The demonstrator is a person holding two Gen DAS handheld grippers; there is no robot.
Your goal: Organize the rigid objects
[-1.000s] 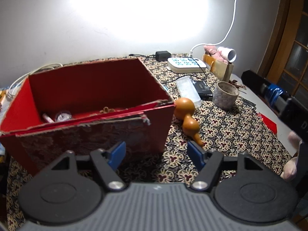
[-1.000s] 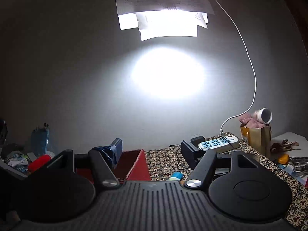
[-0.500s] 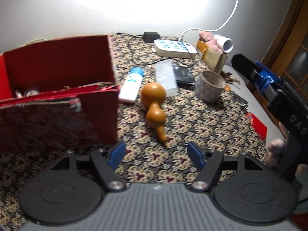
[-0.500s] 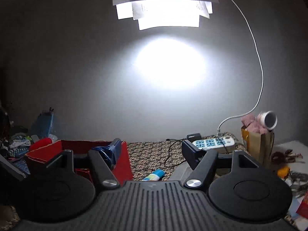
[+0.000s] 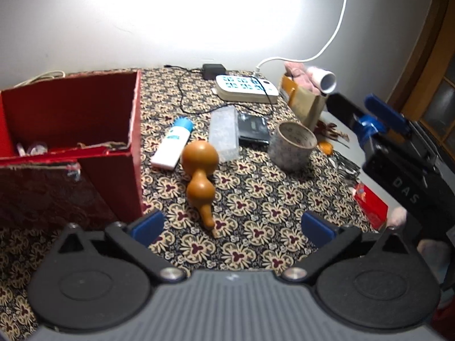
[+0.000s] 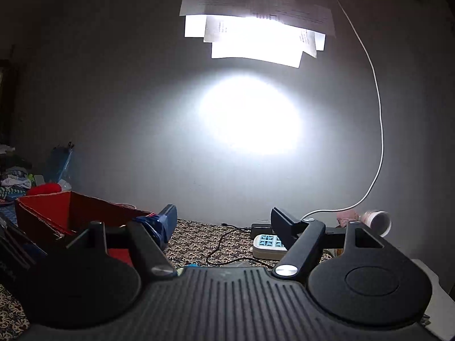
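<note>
**Left fingers spread wide over the gourd, box waiting at left**

Fingers of the left gripper stand spread at the bottom of the left wrist frame, their jaws having just been opening, with nothing pinched between them; only patterned tabletop shows in the gap. Just above that gap, near the frame's centre, lies the gourd, brown and double-bulbed, its narrow stem pointing down toward the fingers. The red box fills the left of the frame, open at the top, with a few small items barely visible inside. Beside the gourd's upper bulb lie a white bottle with a blue cap and a clear plastic case; a patterned cup stands to the right.

The right gripper points level toward the lit wall, its fingers apart and holding nothing, having just been opening a little. The red box shows at its lower left.

The step in hand looks like the approach to a pick, with the gourd the likely target. The next move calls for carrying the left fingers forward and down until they straddle one of the bulbs or the waist between them. The rounded, smooth surface could roll or slip, so a centred squeeze seems wise before lifting it toward the box.
</note>
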